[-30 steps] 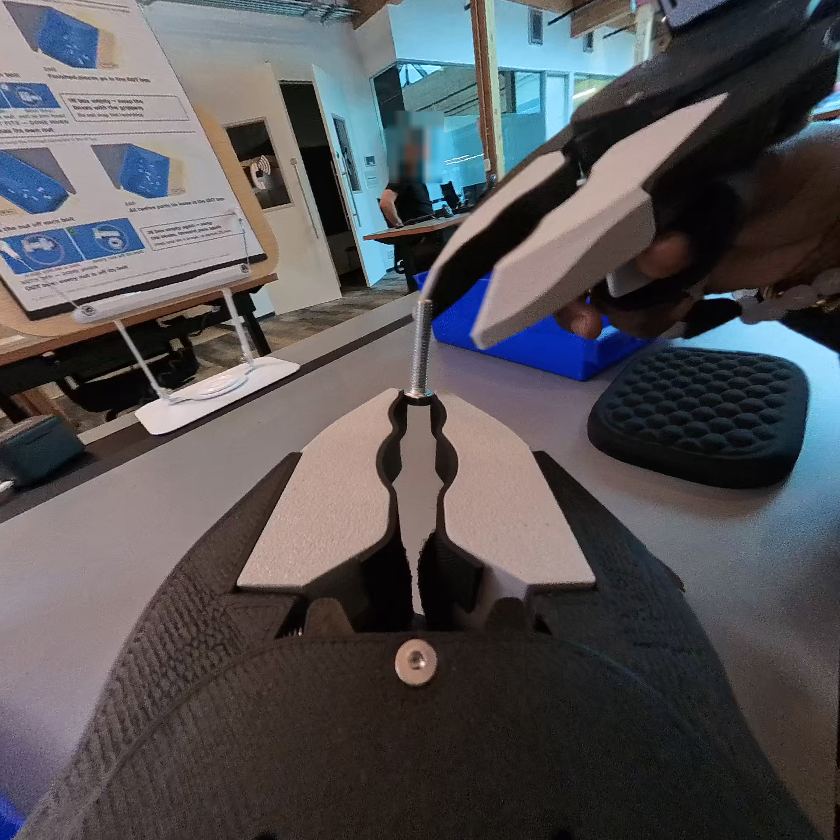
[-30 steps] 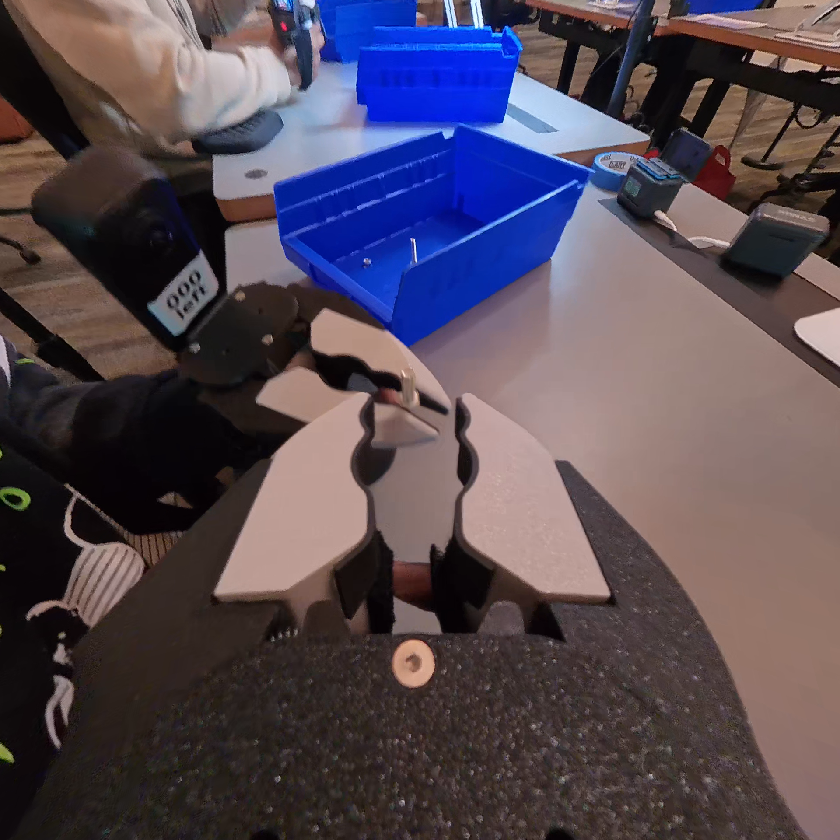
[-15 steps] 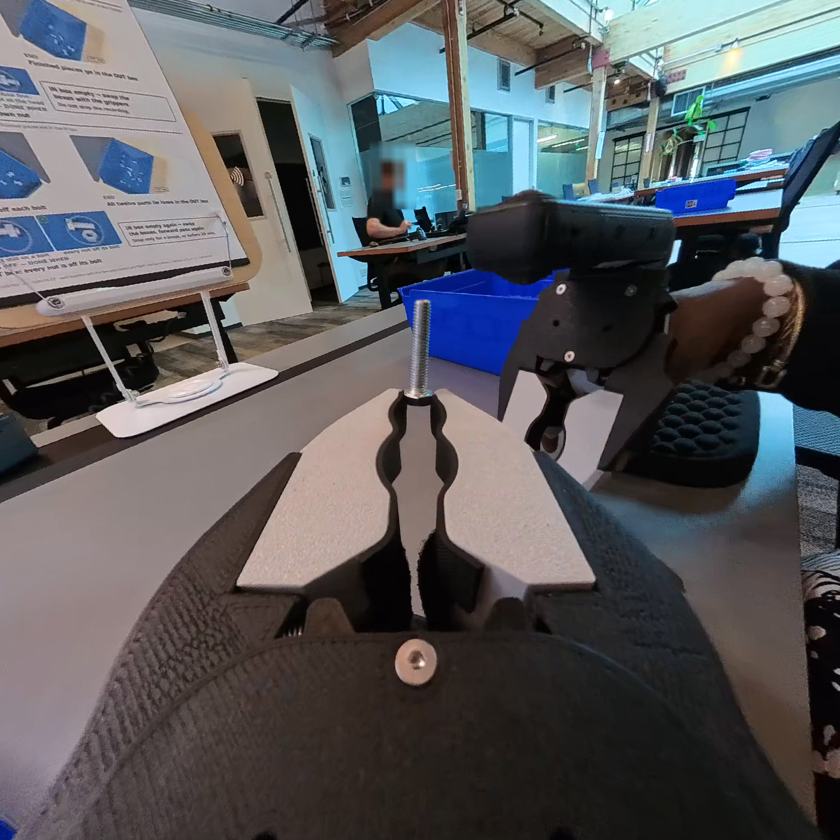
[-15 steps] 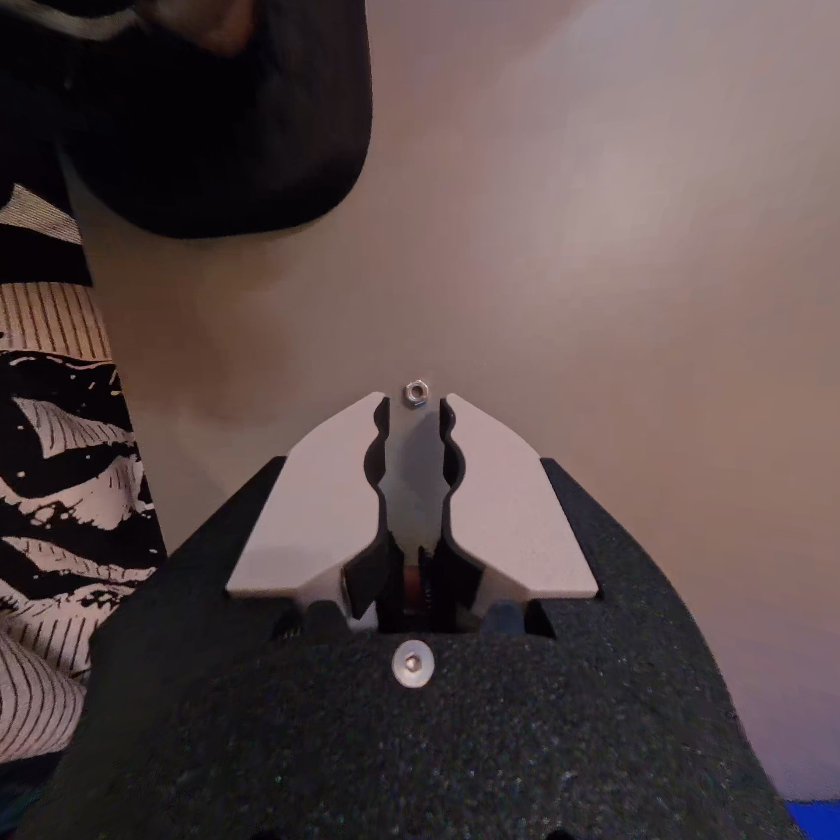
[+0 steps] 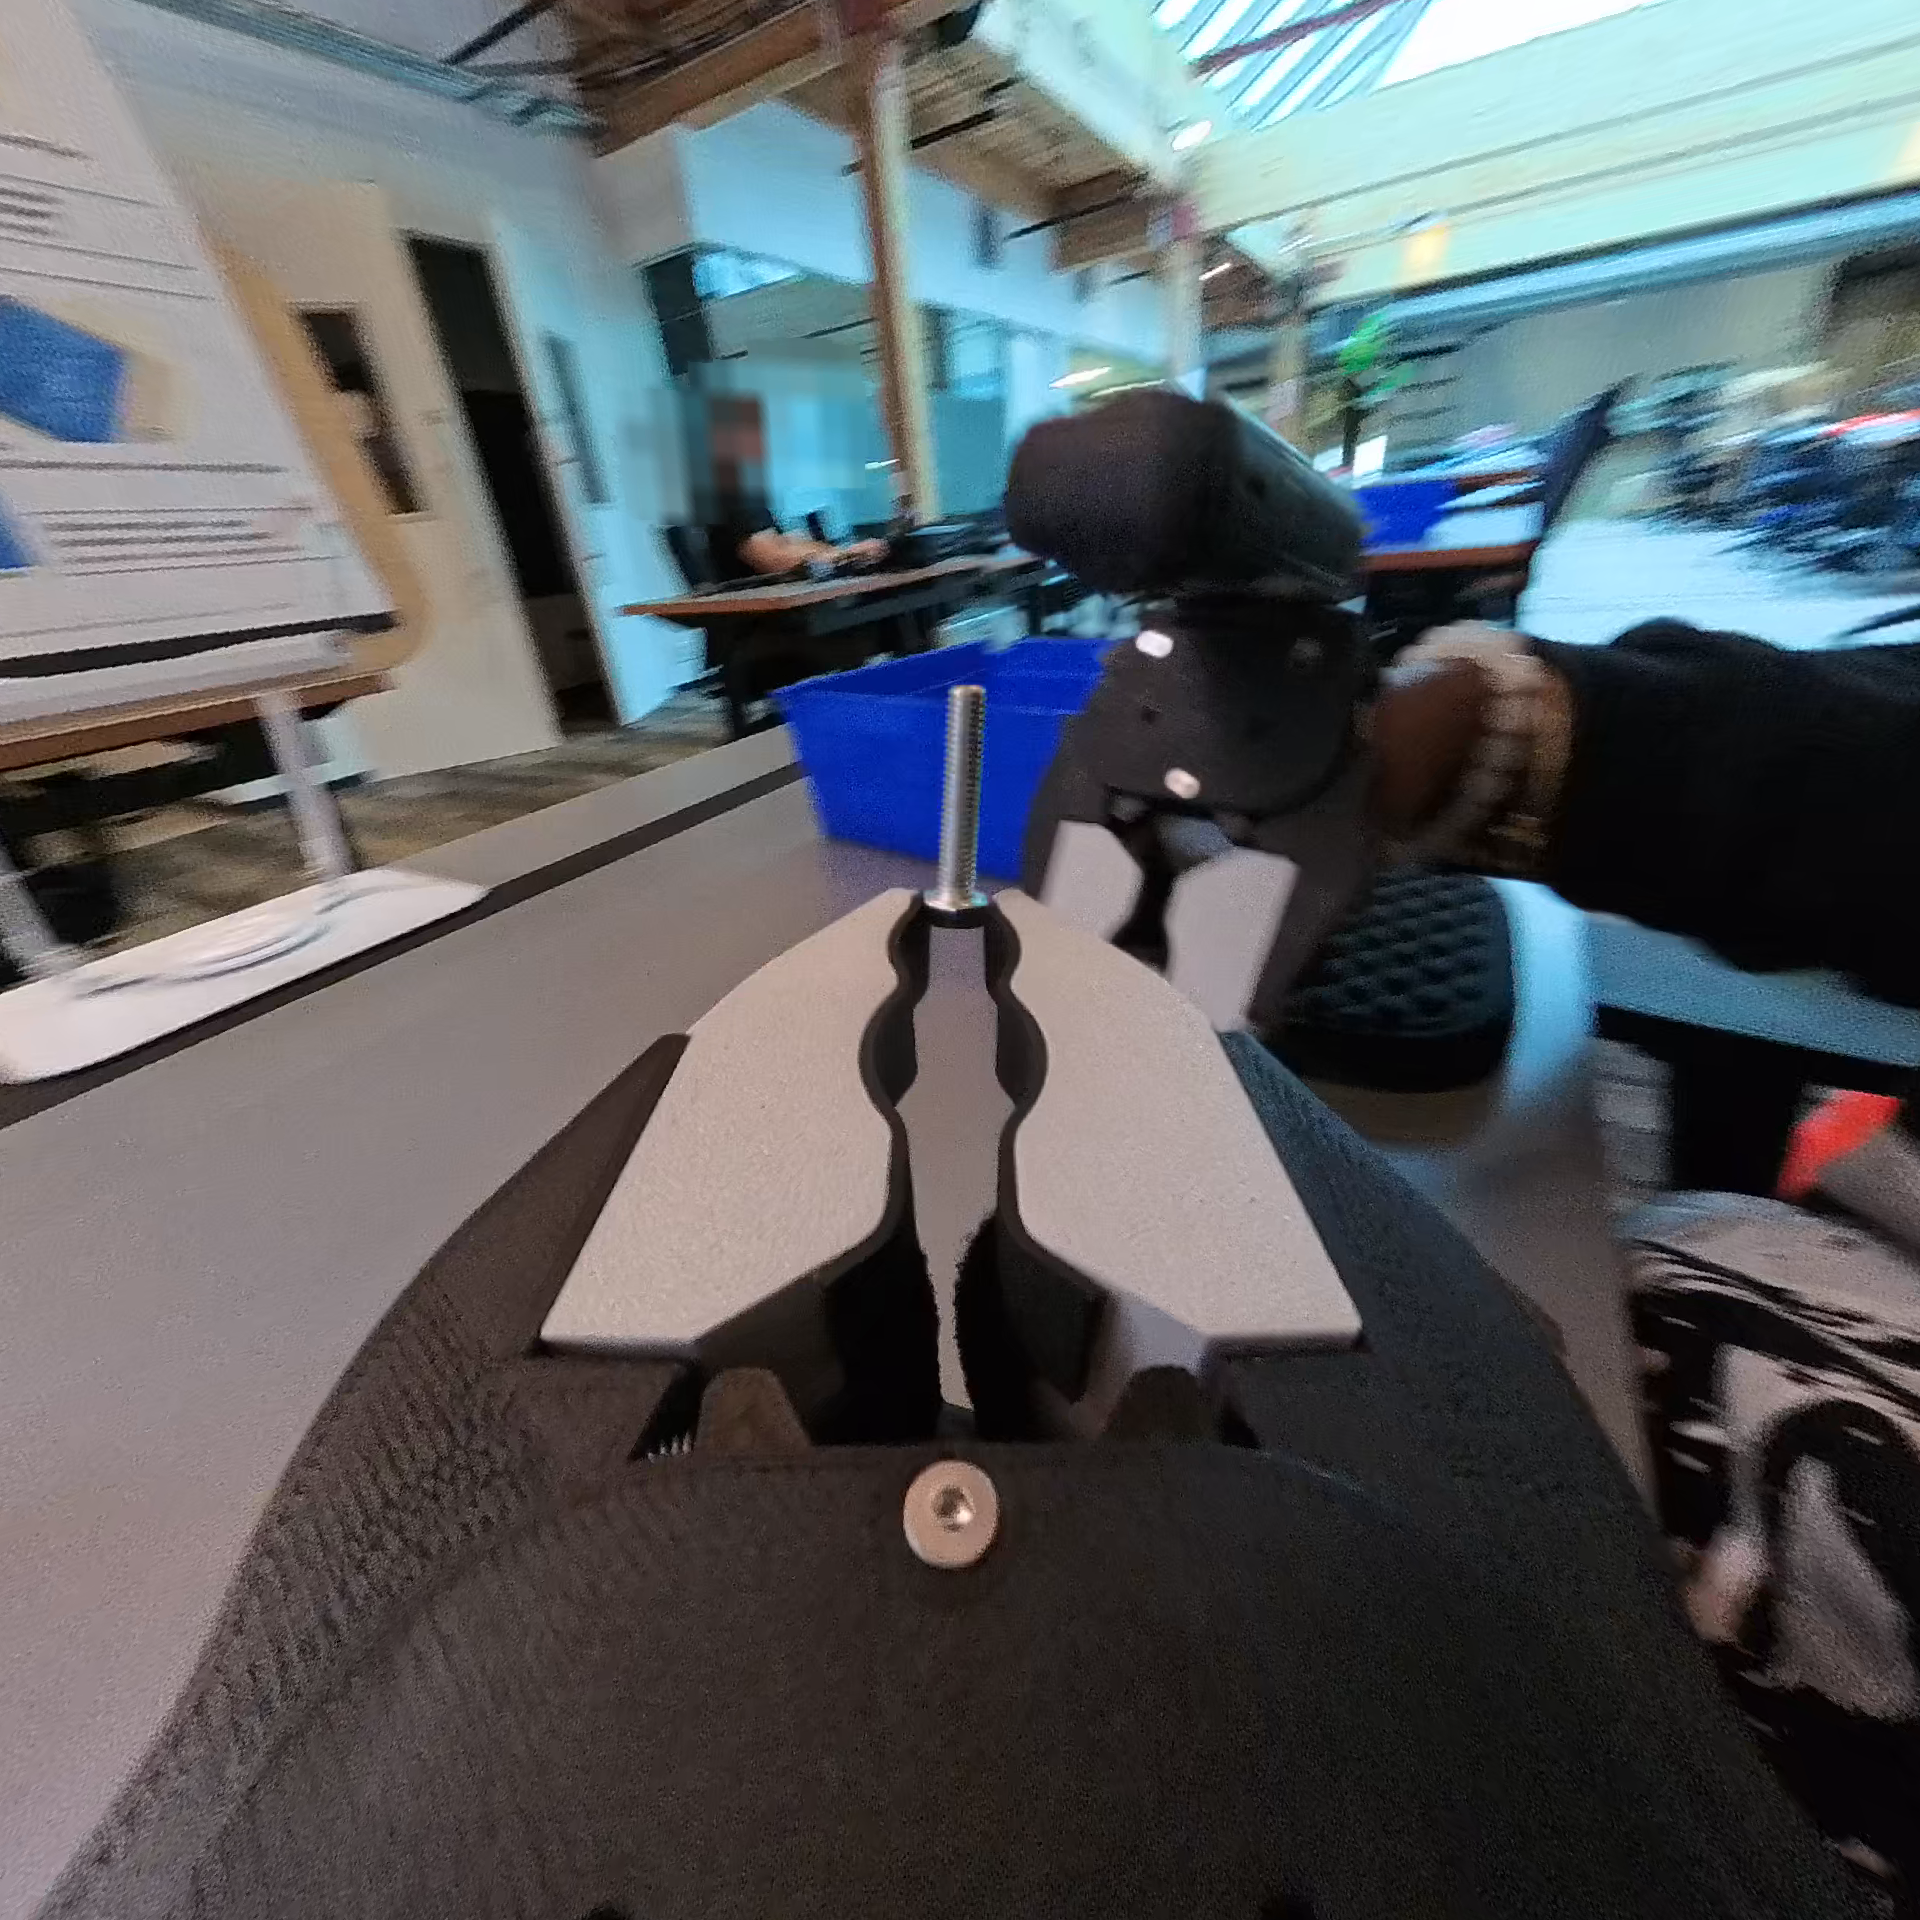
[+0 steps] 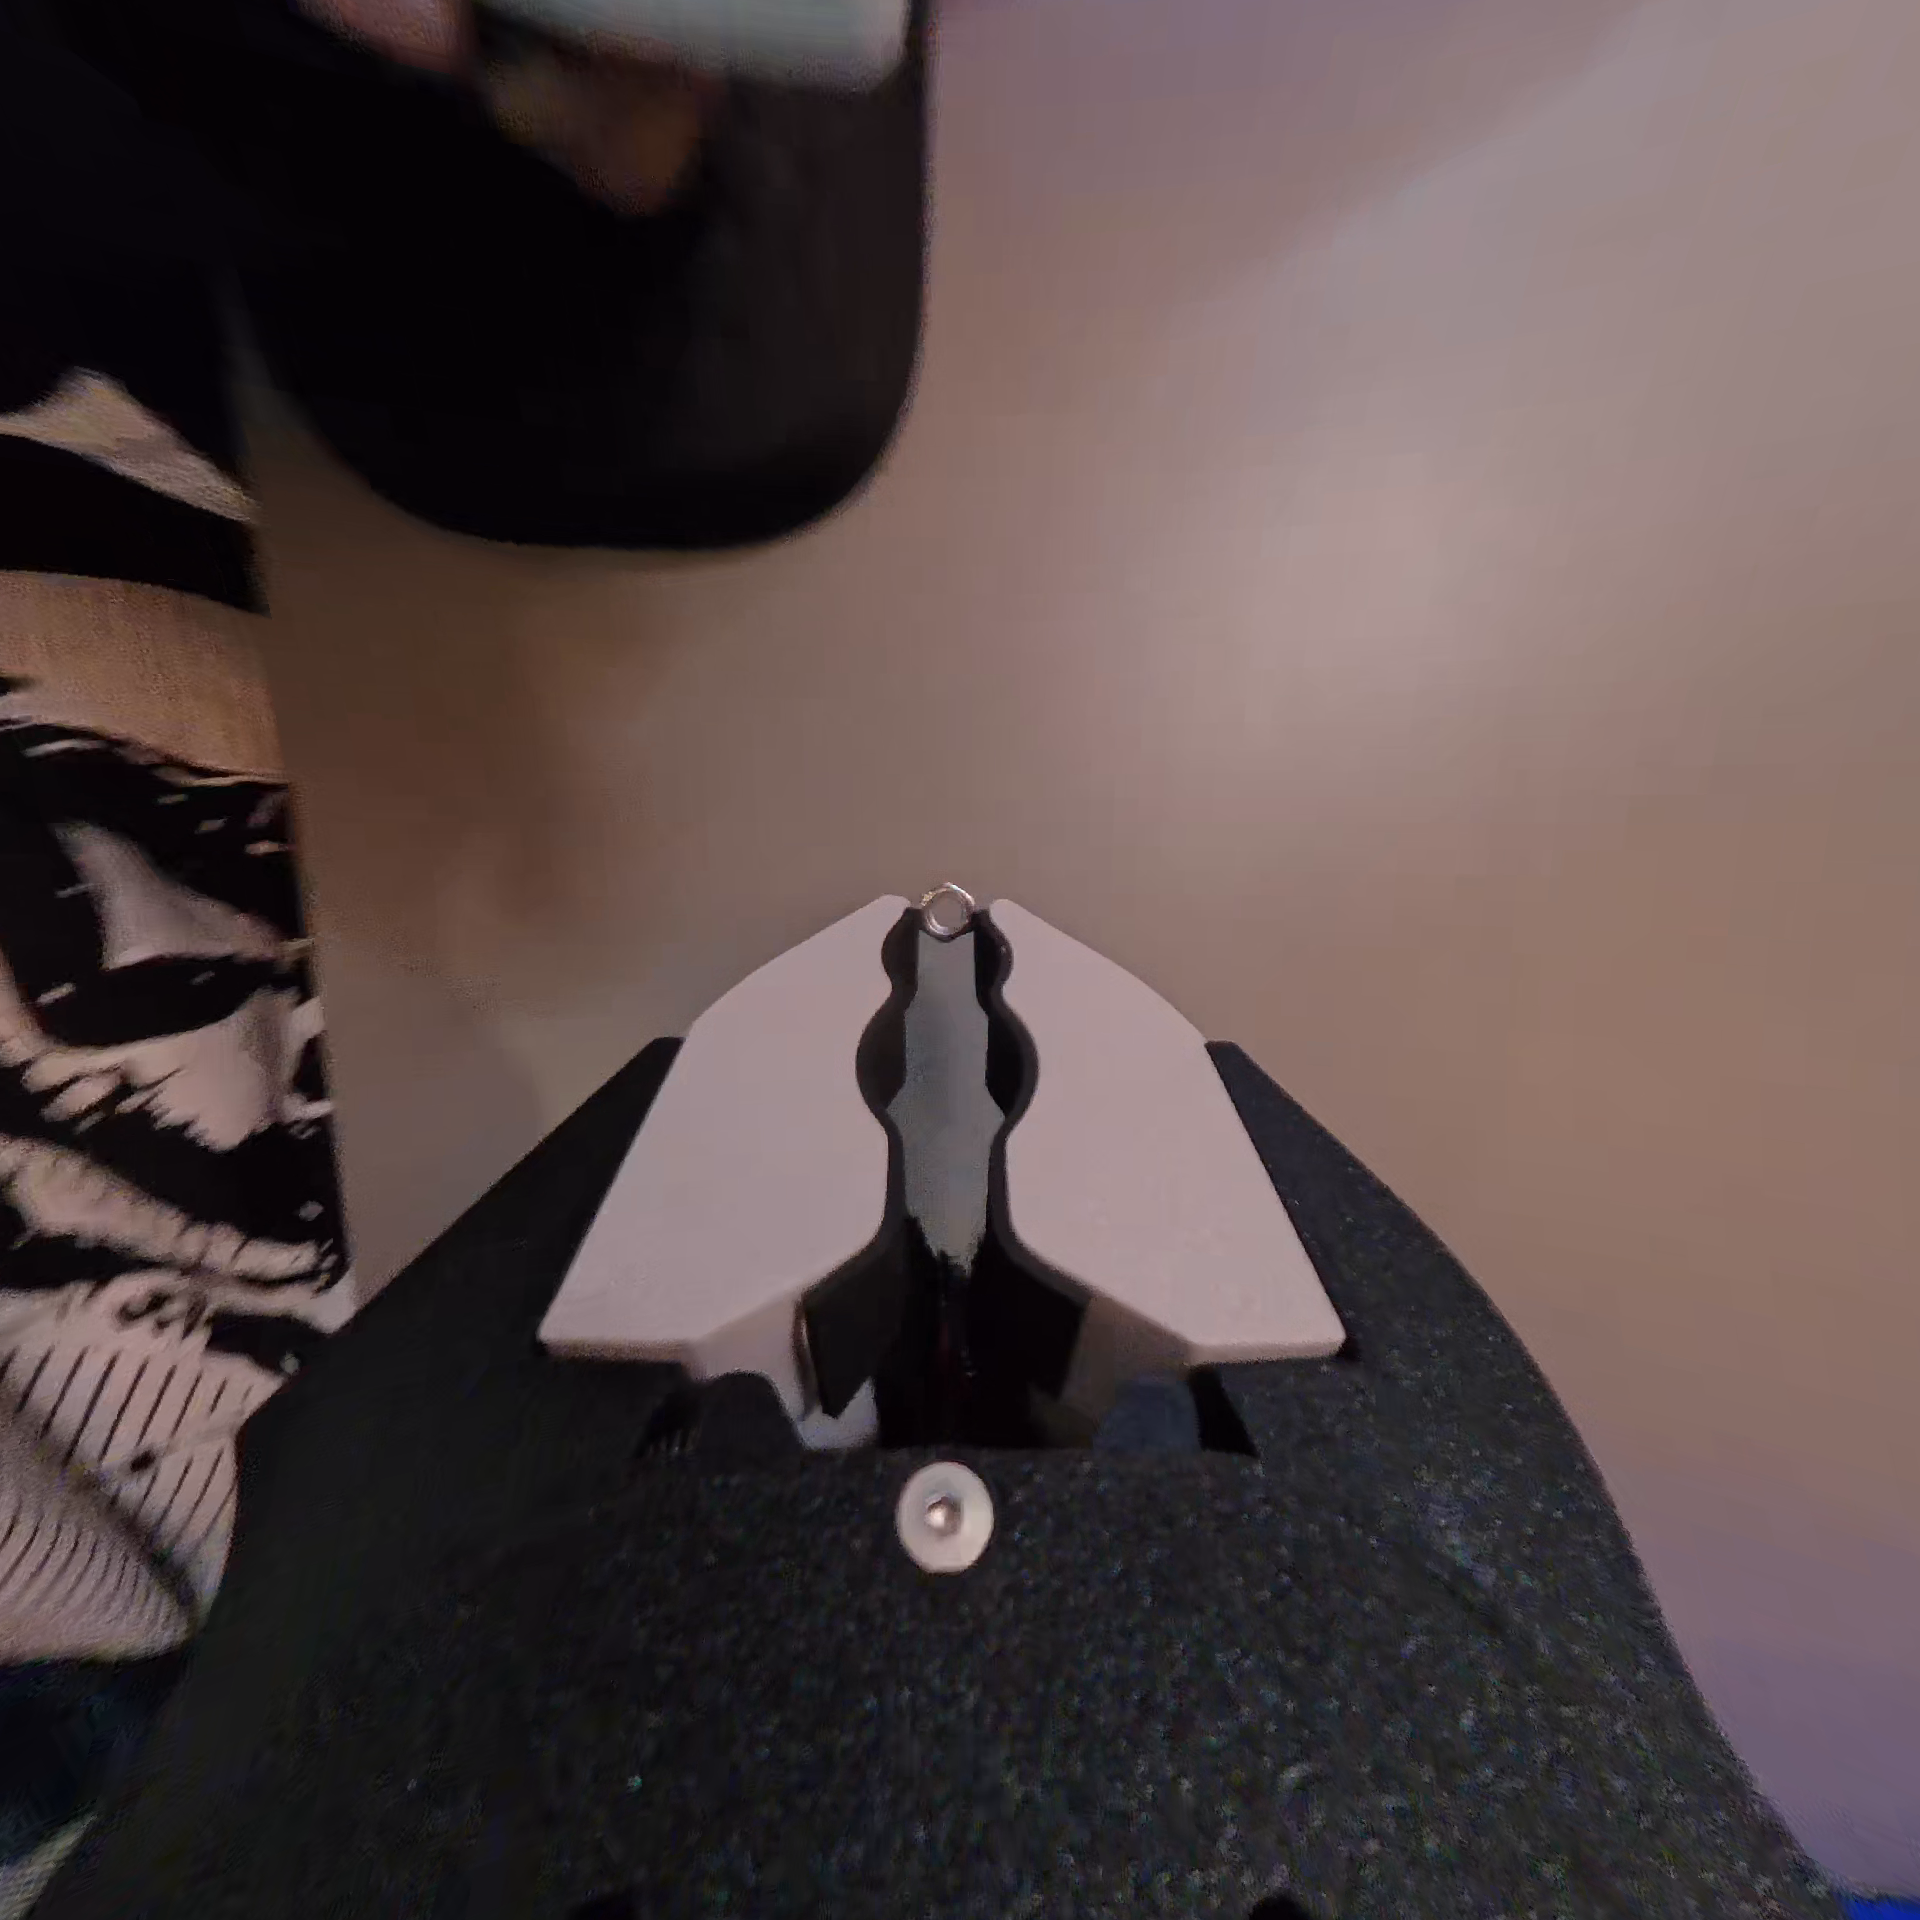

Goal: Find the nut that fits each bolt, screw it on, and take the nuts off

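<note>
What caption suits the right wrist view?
Right gripper pinching a small silver nut at its fingertips above the table.

No legible text; instruction board (image 5: 125, 499) at 10 o'clock in left wrist view carries printed lines, blurred beyond reading.

Shiny silver bolt (image 5: 960, 800), thin, with ridges all along, standing straight up, head pinched between the left gripper's (image 5: 958, 914) two tips. Tiny silver nut (image 6: 945, 914), six-sided with a round hole, squeezed between the right gripper's (image 6: 948, 914) tips.
</note>
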`<state>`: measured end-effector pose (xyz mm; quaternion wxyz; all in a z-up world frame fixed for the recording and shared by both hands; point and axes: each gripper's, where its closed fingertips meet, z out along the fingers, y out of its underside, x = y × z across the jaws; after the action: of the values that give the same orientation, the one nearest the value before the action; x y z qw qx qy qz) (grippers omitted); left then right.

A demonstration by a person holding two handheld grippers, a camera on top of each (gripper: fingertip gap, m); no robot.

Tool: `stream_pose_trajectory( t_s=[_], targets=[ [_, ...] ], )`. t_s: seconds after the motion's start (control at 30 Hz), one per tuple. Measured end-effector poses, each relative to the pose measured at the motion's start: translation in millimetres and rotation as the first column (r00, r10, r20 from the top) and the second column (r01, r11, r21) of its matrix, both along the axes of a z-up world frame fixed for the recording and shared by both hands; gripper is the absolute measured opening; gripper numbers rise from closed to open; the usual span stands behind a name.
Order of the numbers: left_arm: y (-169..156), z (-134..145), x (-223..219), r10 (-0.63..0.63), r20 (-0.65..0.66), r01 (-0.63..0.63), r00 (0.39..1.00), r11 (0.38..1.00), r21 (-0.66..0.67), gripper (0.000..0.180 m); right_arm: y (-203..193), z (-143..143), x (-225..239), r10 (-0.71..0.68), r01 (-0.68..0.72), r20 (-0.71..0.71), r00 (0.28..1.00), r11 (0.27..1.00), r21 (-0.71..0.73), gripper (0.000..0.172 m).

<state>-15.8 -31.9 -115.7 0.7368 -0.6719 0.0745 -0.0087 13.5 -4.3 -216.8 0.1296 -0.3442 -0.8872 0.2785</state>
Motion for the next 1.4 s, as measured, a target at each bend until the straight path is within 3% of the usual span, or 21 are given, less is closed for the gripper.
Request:
stream_pose_trajectory(
  t_s=[0.13, 0.23, 0.3, 0.47, 0.6, 1.07, 1.4],
  targets=[
    [-11.1, 9.7, 33.6, -0.309, 0.128, 0.303, 0.942, 0.951, 0.064, 0.01, -9.5, 87.4, 13.9, 0.275, -0.295, -0.208, 0.939, 0.953, -0.073, 0.01],
    [-16.2, 6.8, 49.9, -0.431, 0.154, 0.429, 0.889, 0.902, 0.047, 0.01, -28.3, 145.1, 26.0, 0.491, -0.527, -0.324, 0.809, 0.849, -0.031, 0.01],
    [-17.7, 3.2, 57.4, -0.471, 0.149, 0.473, 0.869, 0.881, 0.021, 0.01, -42.7, 161.0, 30.7, 0.602, -0.634, -0.31, 0.736, 0.774, -0.002, 0.01],
    [-19.8, -1.9, 64.7, -0.514, 0.169, 0.523, 0.841, 0.852, -0.013, 0.01, -59.0, 150.3, 30.8, 0.771, -0.763, -0.147, 0.62, 0.636, 0.114, 0.01],
    [-18.7, -6.2, 67.8, -0.525, 0.182, 0.541, 0.831, 0.84, -0.045, 0.01, -62.2, 142.1, 29.3, 0.807, -0.794, -0.074, 0.586, 0.59, 0.148, 0.01],
    [-18.5, -7.3, 69.0, -0.528, 0.178, 0.544, 0.83, 0.838, -0.049, 0.01, -61.5, 132.2, 26.9, 0.826, -0.821, 0.003, 0.563, 0.559, 0.114, 0.01],
    [-15.6, -7.2, 65.0, -0.496, 0.181, 0.512, 0.849, 0.858, -0.051, 0.01, -57.9, 130.8, 21.1, 0.778, -0.776, 0.029, 0.627, 0.622, 0.098, 0.01]
  ],
)
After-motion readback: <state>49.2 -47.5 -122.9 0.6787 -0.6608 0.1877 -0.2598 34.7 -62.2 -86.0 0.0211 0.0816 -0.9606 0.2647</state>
